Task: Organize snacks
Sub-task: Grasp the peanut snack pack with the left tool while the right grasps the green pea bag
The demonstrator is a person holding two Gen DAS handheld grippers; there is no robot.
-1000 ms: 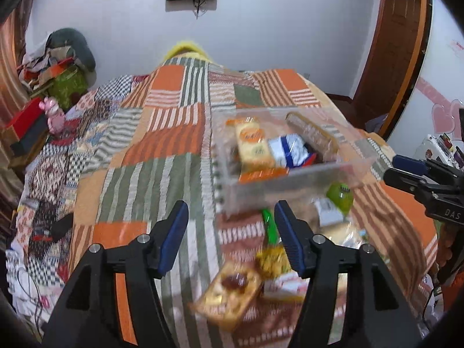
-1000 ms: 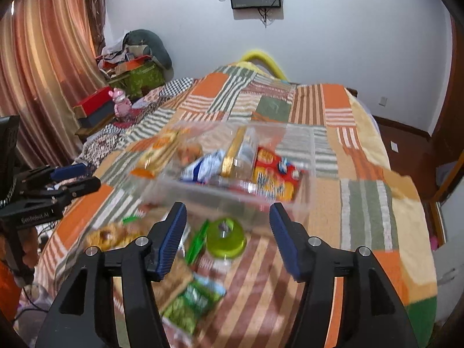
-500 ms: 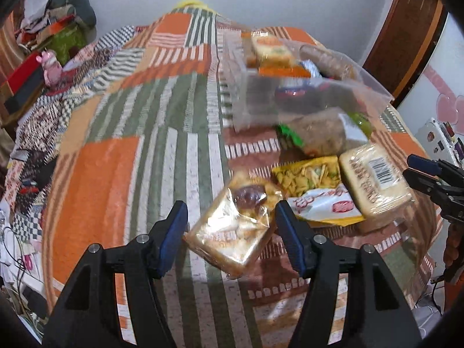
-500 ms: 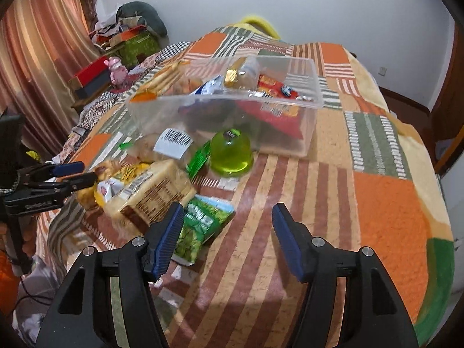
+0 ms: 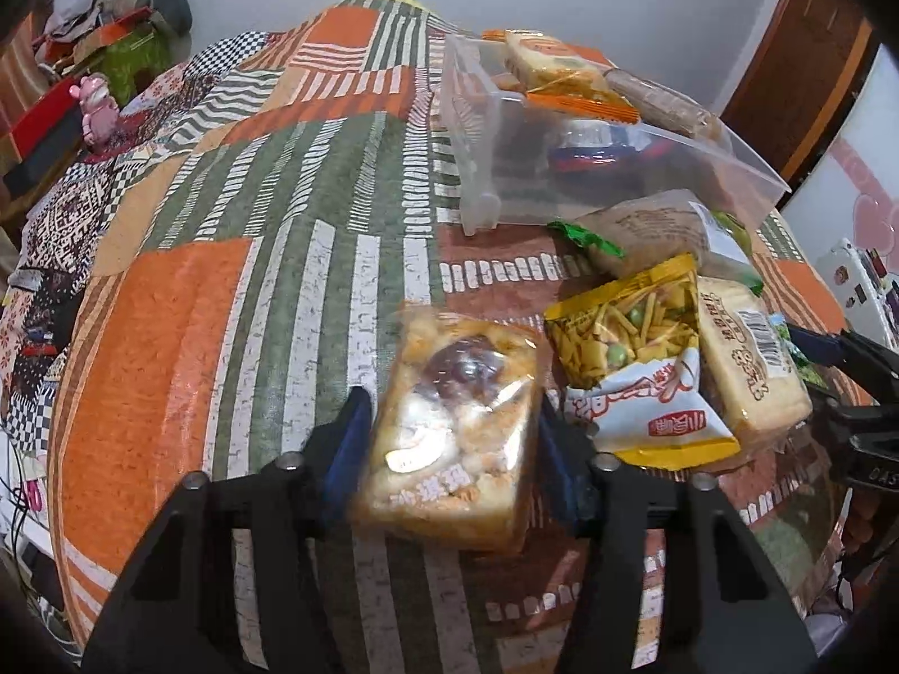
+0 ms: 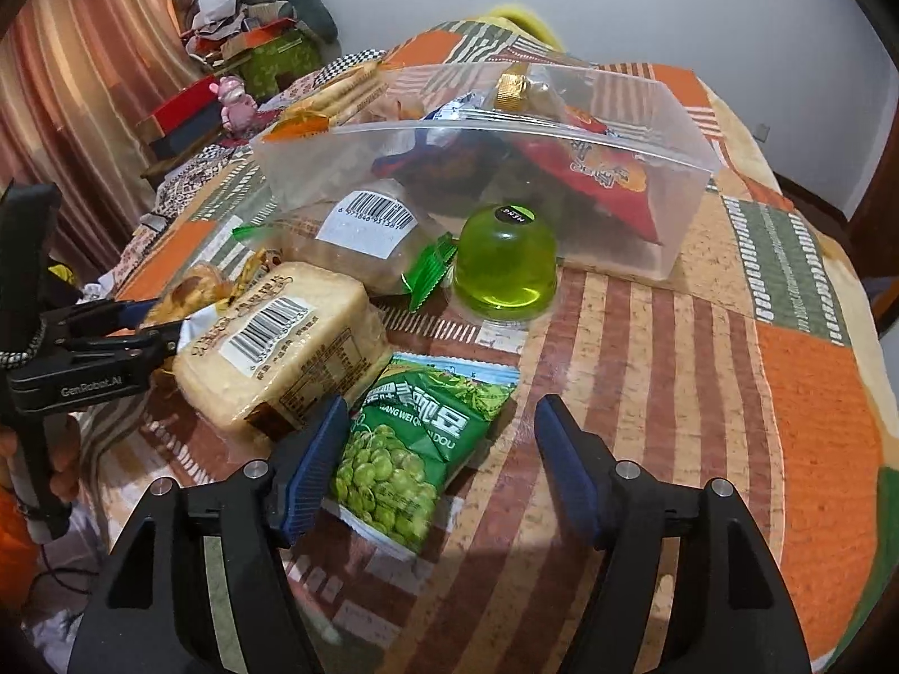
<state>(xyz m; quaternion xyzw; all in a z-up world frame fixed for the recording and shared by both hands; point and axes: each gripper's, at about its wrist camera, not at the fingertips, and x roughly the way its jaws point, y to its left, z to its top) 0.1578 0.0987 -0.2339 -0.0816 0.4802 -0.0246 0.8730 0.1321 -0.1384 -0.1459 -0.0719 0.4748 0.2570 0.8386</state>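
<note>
My left gripper (image 5: pixel 452 421) is closing on a clear-wrapped pastry packet (image 5: pixel 455 393) that lies on the quilt, with its blue pads against the packet's two sides. My right gripper (image 6: pixel 441 415) stands open low over a green pea packet (image 6: pixel 416 449), which lies between the fingers, nearer the left one. The clear plastic bin (image 6: pixel 505 129) (image 5: pixel 477 157) behind them holds several snacks. In front of it lie a green jelly cup (image 6: pixel 505 264), a pale cake block (image 6: pixel 281 359) (image 5: pixel 747 370), a yellow stick-snack bag (image 5: pixel 623 337) and a brown bread packet (image 6: pixel 359 241).
Everything lies on a patchwork quilt (image 5: pixel 225 258) over a bed. Boxes, a pink toy (image 5: pixel 98 106) and piled clothes sit past its left side by a curtain (image 6: pixel 84 84). A wooden door (image 5: pixel 809 67) is at the right. The striped patch (image 6: pixel 702 393) beside the pea packet is bare.
Both grippers have come down toward the loose snacks in front of the bin. The left jaws have narrowed onto the pastry packet. The right gripper now stands over the pea packet.
</note>
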